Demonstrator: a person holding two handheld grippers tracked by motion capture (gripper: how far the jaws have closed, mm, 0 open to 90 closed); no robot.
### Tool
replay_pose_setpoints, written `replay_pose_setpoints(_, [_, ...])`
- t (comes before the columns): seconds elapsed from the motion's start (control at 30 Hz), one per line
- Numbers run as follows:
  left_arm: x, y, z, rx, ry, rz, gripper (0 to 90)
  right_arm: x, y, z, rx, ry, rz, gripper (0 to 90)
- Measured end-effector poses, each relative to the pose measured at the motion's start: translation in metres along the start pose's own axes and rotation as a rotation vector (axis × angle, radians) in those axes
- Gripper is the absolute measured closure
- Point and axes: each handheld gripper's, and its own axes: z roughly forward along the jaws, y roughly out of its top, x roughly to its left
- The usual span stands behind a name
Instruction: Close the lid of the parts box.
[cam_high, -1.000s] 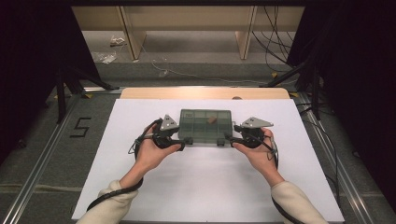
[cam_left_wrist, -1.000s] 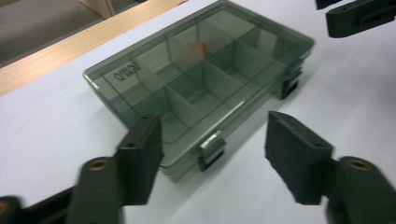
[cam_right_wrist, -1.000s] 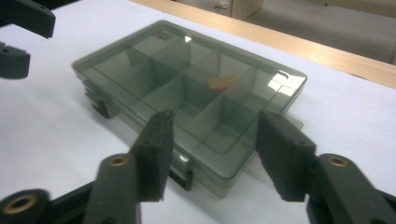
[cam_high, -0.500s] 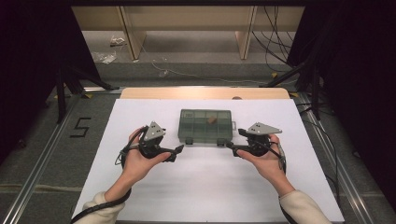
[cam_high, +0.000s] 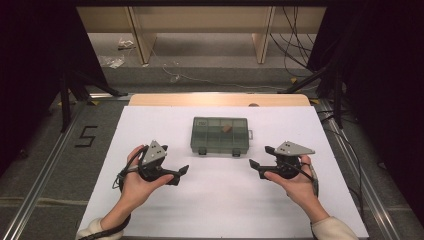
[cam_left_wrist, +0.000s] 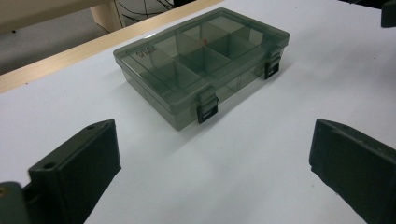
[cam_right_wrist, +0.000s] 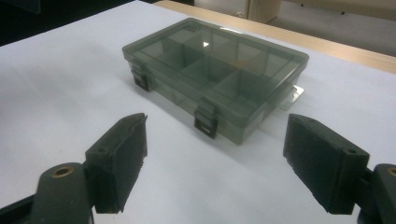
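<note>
Both jaw pairs, just opened wide with nothing between them, are held by the left gripper (cam_high: 184, 171) and right gripper (cam_high: 252, 164) at lower frame, flanking the closed compartment box (cam_high: 220, 135) at centre.

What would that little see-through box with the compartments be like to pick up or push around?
The compartment box looks like hard, thin plastic, so probably stiff and light; it seems to hold just one small brown piece. Low and flat on the white table, it should slide rather than tip. Its smooth lid may be slippery, and both front latches look shut, so it likely stays closed.

Black "5" marked on grey floor (cam_high: 88, 136) — left of table (cam_high: 150, 125)
</note>
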Motion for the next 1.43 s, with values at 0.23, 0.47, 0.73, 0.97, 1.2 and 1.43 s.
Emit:
replay_pose_setpoints(0.23, [0.000,-0.011,-0.005,0.013,-0.004,-0.003,0.4,-0.002,-0.011,-0.013,-0.001,-0.009,0.007,22.2])
replay_pose_setpoints(0.47, [0.003,-0.018,-0.011,0.017,-0.002,0.007,0.6,-0.004,-0.019,-0.021,0.002,-0.011,0.016,21.9])
replay_pose_setpoints(0.73, [0.007,-0.024,-0.018,0.019,0.008,0.000,1.2,-0.004,-0.031,-0.028,0.010,-0.009,0.021,21.8])
replay_pose_setpoints(0.97, [0.011,-0.029,-0.022,0.018,0.022,-0.008,1.2,-0.002,-0.037,-0.032,0.009,-0.007,0.017,21.8])
replay_pose_setpoints(1.2, [0.013,-0.031,-0.022,0.017,0.031,-0.014,1.2,0.000,-0.038,-0.030,0.009,-0.007,0.009,21.7])
replay_pose_setpoints(1.43, [0.014,-0.032,-0.022,0.022,0.040,-0.020,1.2,0.000,-0.039,-0.029,0.008,-0.007,0.015,21.6])
